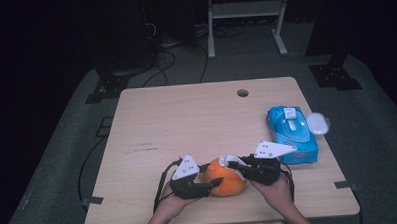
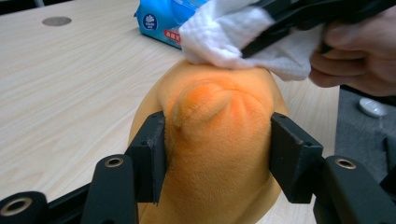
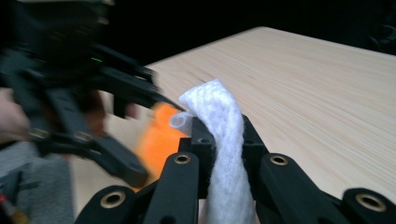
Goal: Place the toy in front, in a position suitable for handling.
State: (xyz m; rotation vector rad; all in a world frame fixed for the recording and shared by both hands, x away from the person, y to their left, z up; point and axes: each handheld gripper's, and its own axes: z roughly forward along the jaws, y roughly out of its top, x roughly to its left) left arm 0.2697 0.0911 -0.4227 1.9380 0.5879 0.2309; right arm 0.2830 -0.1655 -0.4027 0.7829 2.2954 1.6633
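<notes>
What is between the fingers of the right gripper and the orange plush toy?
A white wet wipe, clamped by the right gripper, lies against the top of the soft orange plush toy; the left gripper view shows it.

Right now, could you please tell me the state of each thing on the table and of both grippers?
Orange plush toy: on the table, clamped at both sides.
White wipe: bunched, pressed on the toy's top.
Left gripper: shut on the toy.
Right gripper: shut on the wipe.
Blue wipes pack: lying flat, lid flipped open.
</notes>
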